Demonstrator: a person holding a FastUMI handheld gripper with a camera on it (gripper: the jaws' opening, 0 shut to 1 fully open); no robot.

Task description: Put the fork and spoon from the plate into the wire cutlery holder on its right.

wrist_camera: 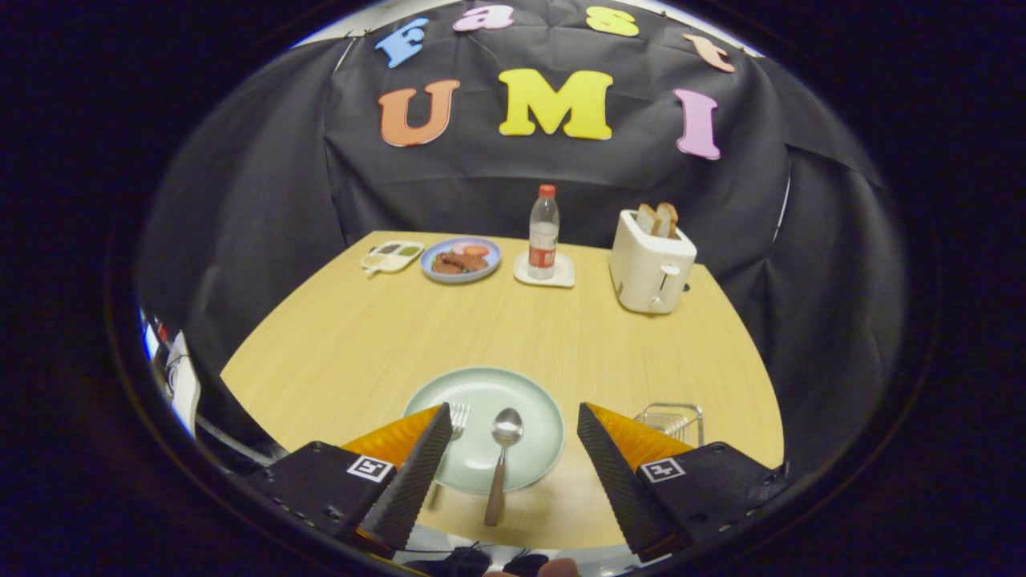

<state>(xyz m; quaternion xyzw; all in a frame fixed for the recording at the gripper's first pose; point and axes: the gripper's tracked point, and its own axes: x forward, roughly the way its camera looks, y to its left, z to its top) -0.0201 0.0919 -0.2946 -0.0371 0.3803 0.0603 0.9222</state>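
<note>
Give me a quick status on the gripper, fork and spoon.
Gripper open, holding nothing. Spoon between the fingers, fork by the left finger, both on the plate. Wire cutlery holder beyond the right finger, nothing in the way.

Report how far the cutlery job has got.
Done: nothing yet. The fork and spoon both lie on the plate. In hand: the claw is open and empty, the spoon between its fingers. Left: both pieces go into the wire cutlery holder.

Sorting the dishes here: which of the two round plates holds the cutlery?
The pale green plate between the open gripper's fingers, holding fork and spoon. The blue plate by the wall carries food.
</note>
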